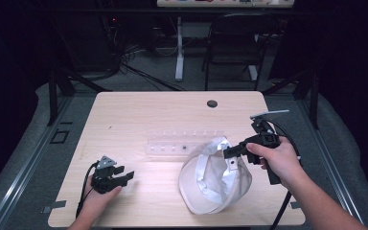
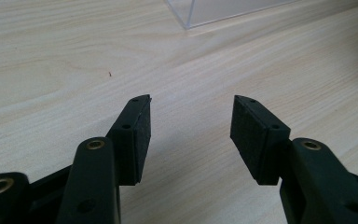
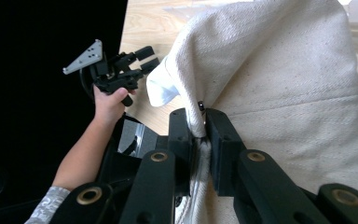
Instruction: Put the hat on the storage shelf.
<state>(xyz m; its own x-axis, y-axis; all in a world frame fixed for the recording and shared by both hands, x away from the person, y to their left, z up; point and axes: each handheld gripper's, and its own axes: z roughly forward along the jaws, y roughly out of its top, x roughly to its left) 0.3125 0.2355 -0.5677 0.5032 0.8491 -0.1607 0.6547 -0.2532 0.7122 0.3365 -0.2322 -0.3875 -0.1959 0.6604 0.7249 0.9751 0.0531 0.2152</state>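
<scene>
The right gripper is closed on the edge of a cream-white cloth bag. In the right gripper view its two jaws press a fold of this cloth between them, and the fabric hangs down over the gripper and spreads to the right. In the high view the bag stands on the wooden table, in the near right part, with its mouth open and a paler lining visible inside; the gripper holds it at the upper rim, which is lifted a little.

The left gripper is held low over the near left part of the table, well apart from the bag. Its jaws stand wide open and hold nothing; in the left gripper view there is bare wood between the pads. A grey three-cornered plate sits on top of it.

A clear plastic tray lies on the table just behind the bag; a corner of it appears at the top of the left gripper view. A small dark round hole is near the far edge of the table. Behind the table stands a dark chair.

I can read no writing, brand or label on the bag, the tray or the grippers.
</scene>
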